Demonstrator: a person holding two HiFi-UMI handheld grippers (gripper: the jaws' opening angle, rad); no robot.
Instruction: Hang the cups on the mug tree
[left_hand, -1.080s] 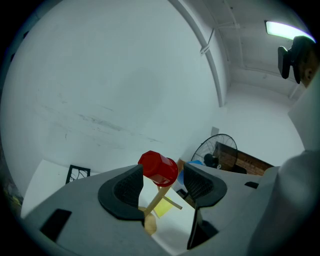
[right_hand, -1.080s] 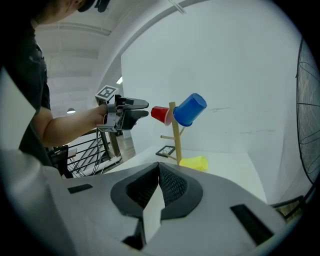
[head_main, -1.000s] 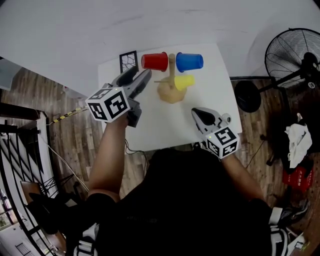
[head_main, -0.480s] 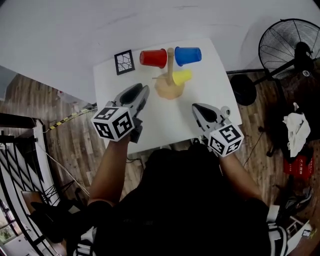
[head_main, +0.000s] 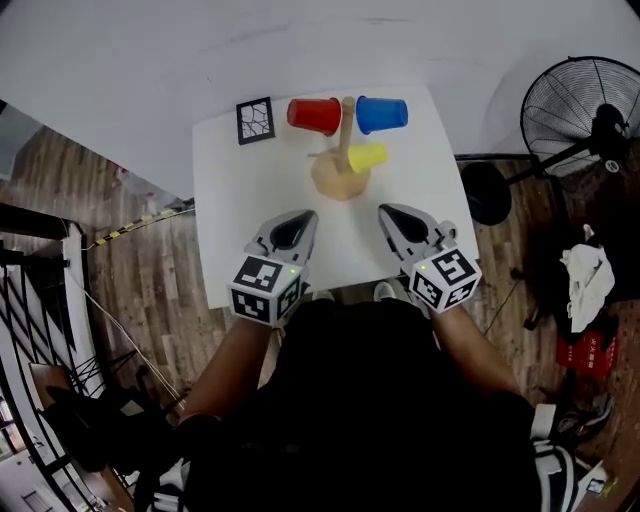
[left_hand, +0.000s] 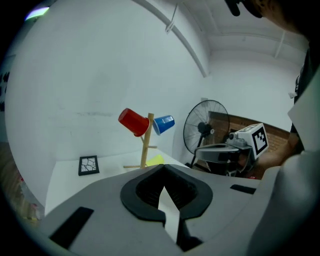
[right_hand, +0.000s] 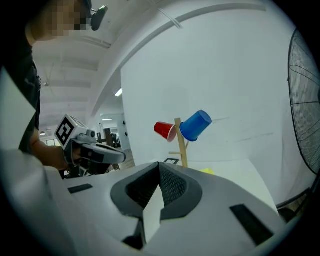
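Note:
A wooden mug tree (head_main: 343, 150) stands at the far middle of the white table (head_main: 235, 215). It carries a red cup (head_main: 314, 115) on the left, a blue cup (head_main: 381, 114) on the right and a yellow cup (head_main: 367, 157) lower right. My left gripper (head_main: 300, 218) and right gripper (head_main: 388, 212) hover side by side over the near table edge, both shut and empty, well short of the tree. In the left gripper view the red cup (left_hand: 133, 121) and blue cup (left_hand: 164, 123) hang tilted. The right gripper view shows the blue cup (right_hand: 195, 125) nearest.
A black-framed marker card (head_main: 256, 121) lies at the table's far left corner. A standing fan (head_main: 580, 105) is on the floor to the right of the table. Wooden floor and dark railings lie to the left.
My left gripper has drawn back from beside the red cup to the near table edge, and its jaws have gone from open to shut. The right gripper has barely moved.

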